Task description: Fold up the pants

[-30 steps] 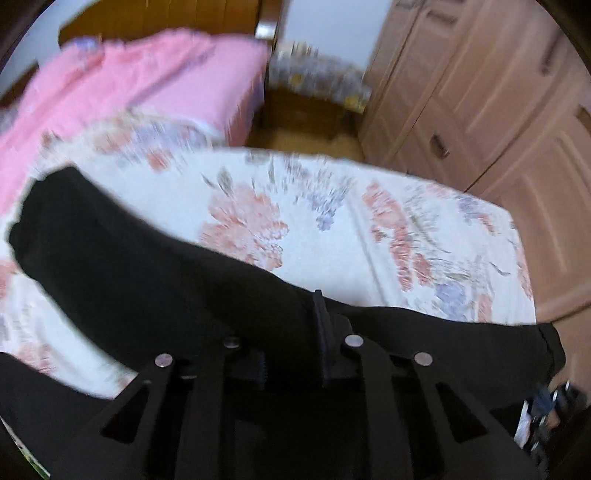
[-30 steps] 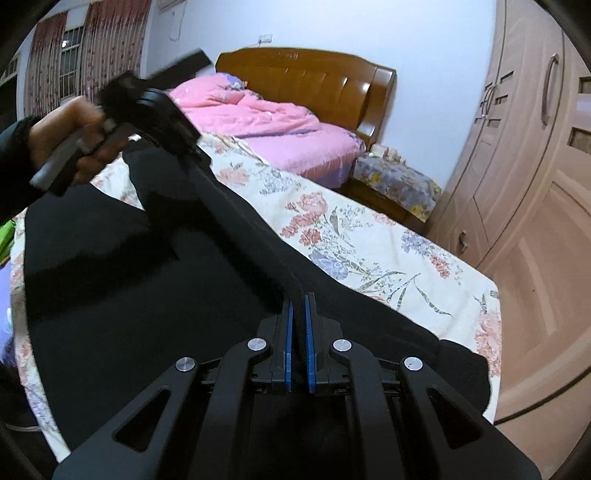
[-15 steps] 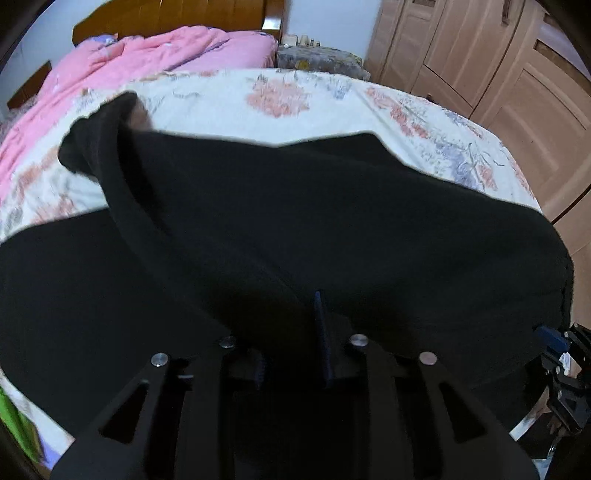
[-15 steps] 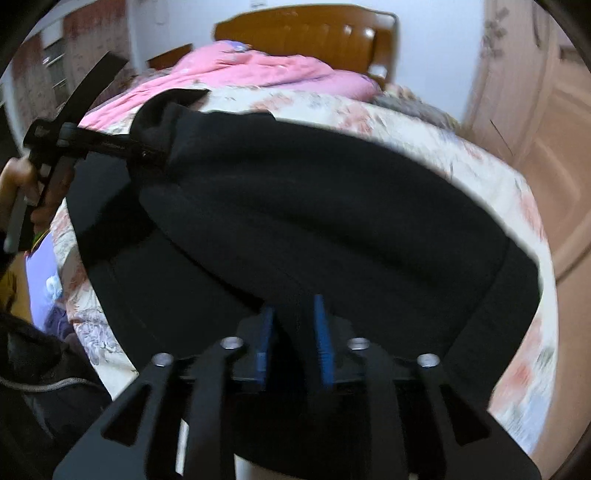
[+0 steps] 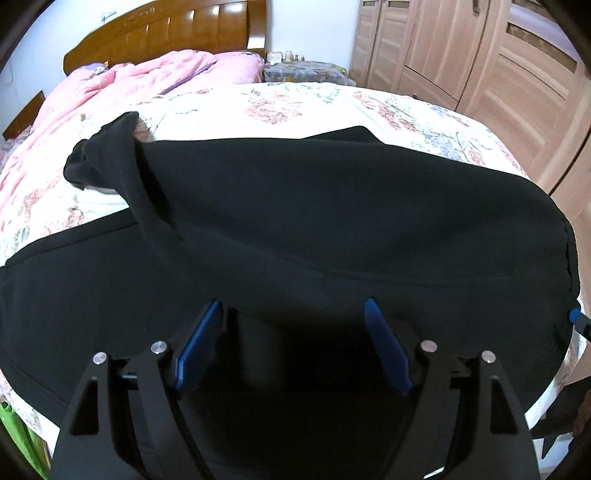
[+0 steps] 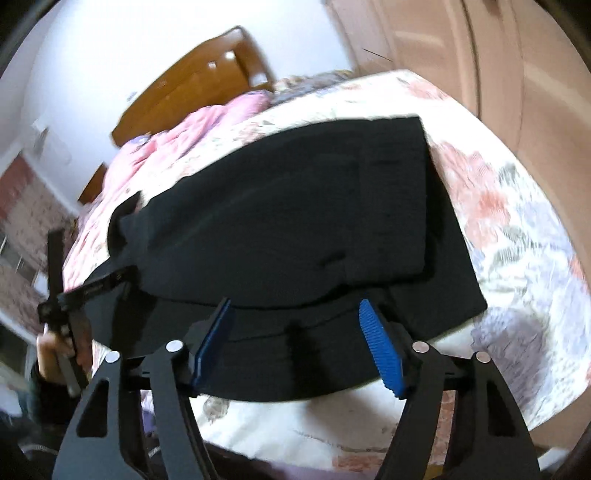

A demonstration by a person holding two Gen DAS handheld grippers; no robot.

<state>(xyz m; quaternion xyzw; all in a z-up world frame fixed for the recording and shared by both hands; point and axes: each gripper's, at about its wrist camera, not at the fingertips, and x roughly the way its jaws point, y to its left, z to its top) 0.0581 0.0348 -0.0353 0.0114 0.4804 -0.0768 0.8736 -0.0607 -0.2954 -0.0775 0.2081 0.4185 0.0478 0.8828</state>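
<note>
Black pants lie folded over on the floral bedsheet, the upper layer resting on the lower one. One bunched end sticks up at the far left. My left gripper hovers at the near edge of the pants. Its jaws are opening and the blue pads stand apart, pressing nothing. In the right wrist view the pants show a square folded edge on the right. My right gripper is over their near edge, jaws opening, with cloth beneath but not pinched.
A pink quilt and a wooden headboard lie beyond the pants. A covered nightstand and wardrobe doors are to the right. A hand holds the other gripper's handle at the left of the right wrist view.
Both grippers carried the pants' upper layer down onto the lower layer, then opened and let the cloth go. The right gripper's view has rolled.
</note>
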